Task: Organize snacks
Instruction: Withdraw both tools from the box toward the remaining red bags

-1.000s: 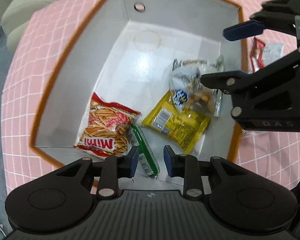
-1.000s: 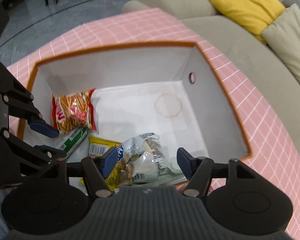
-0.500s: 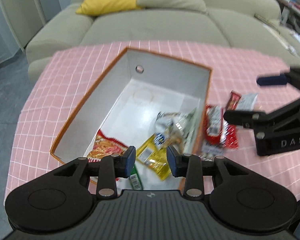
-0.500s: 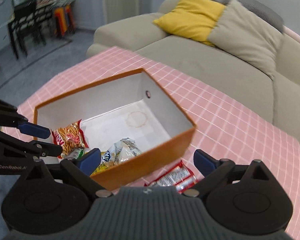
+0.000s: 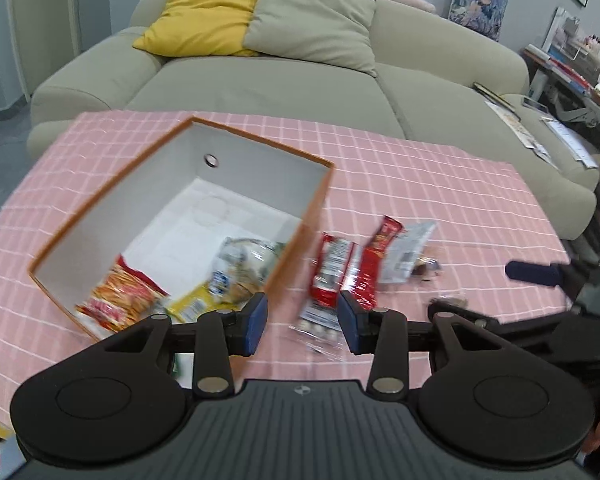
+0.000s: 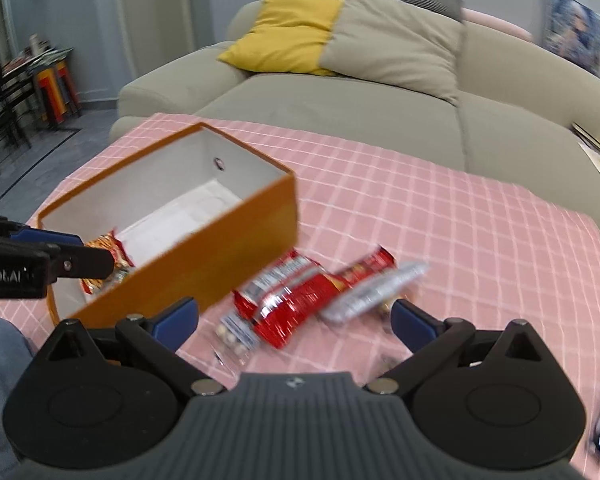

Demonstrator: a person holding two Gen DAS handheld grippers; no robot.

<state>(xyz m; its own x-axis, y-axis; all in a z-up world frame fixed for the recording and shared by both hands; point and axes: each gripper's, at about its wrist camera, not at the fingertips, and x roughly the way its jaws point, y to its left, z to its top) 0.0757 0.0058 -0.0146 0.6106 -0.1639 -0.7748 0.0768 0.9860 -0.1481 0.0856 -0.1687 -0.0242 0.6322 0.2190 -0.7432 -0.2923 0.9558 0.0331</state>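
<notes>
While both grippers hung over the pink checked tablecloth (image 5: pixel 440 184), the orange box (image 6: pixel 236 252) sat open-topped at the left of the table, its inner walls white. Inside it lay a red-and-orange bag of stick snacks (image 5: pixel 120 296), a yellow packet (image 5: pixel 192 304) and a clear bag of biscuits (image 5: pixel 240 268), all crowded into the near end of the box, the far end bare.

Out on the cloth, just to the right of the box, waited the loose pile: a red foil packet (image 6: pixel 296 296), a slimmer red bar (image 6: pixel 368 266) leaning against it, a silver-white wrapper (image 6: pixel 380 288) beside that, and a small clear packet of round sweets (image 6: pixel 236 332) at the near edge. Motion blur smeared them all, so any print was unreadable.

Left gripper (image 5: pixel 302 322): jaws opening, part-way apart, nothing clamped, with the clear sweet packet and the foot of the red foil packet showing through the gap below it. Right gripper (image 6: pixel 294 316): spread wide, released, nothing between the blue pads, poised above that same pile.

Behind the table stood a beige sofa (image 5: pixel 300 80) with a yellow cushion (image 5: pixel 204 12) and a grey-green cushion (image 5: pixel 312 20) propped against its back.
</notes>
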